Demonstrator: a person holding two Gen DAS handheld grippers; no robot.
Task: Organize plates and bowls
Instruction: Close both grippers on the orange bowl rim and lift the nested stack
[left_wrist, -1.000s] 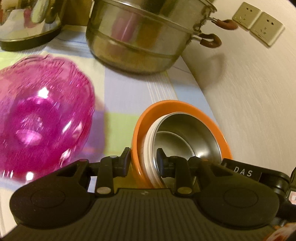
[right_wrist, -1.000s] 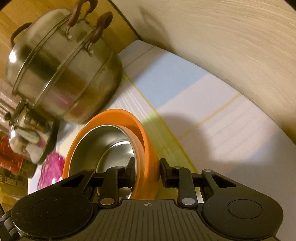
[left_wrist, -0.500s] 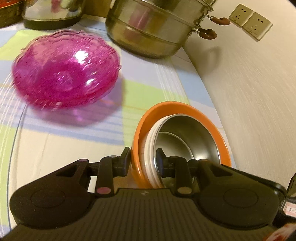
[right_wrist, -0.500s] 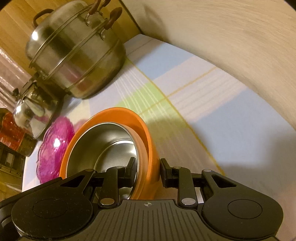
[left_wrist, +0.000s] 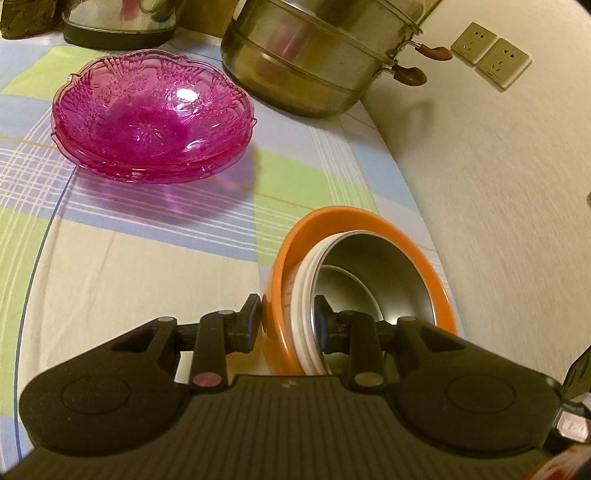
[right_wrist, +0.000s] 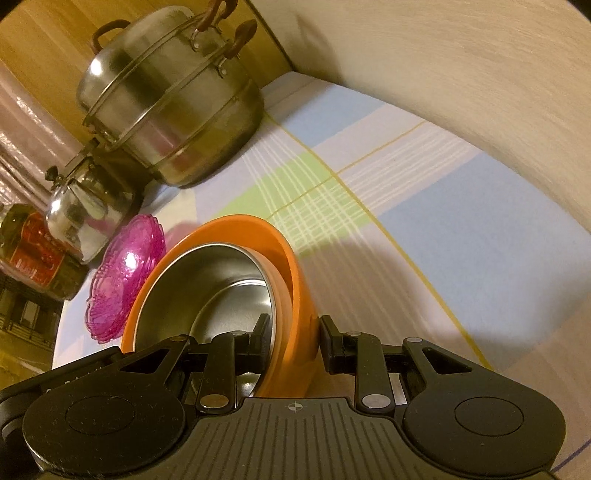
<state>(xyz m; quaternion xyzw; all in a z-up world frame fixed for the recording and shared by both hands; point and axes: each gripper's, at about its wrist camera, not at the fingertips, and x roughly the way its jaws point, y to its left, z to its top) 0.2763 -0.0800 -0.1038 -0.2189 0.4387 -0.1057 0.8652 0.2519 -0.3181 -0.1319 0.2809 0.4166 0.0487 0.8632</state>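
A nested stack is held off the checked tablecloth: an orange bowl (left_wrist: 369, 218) outside, a white bowl (left_wrist: 301, 291) inside it, and a steel bowl (left_wrist: 373, 273) innermost. My left gripper (left_wrist: 288, 319) is shut on the stack's near rim, one finger outside the orange wall, one inside the steel bowl. My right gripper (right_wrist: 293, 334) is shut on the opposite rim of the orange bowl (right_wrist: 295, 280), with the steel bowl (right_wrist: 218, 284) to its left. A stack of pink glass bowls (left_wrist: 155, 114) sits on the cloth at the far left and also shows in the right wrist view (right_wrist: 125, 280).
A big steel steamer pot (left_wrist: 314, 55) with brown handles stands at the back beside the wall; it also shows in the right wrist view (right_wrist: 170, 110). A steel kettle (right_wrist: 85, 210) and a red tin (right_wrist: 33, 251) stand behind the pink bowls. Wall sockets (left_wrist: 491, 55) are on the right wall.
Both grippers have drawn back from the steamer pot with the nested stack held between them. The pot and the pink bowls now lie farther away in both views.
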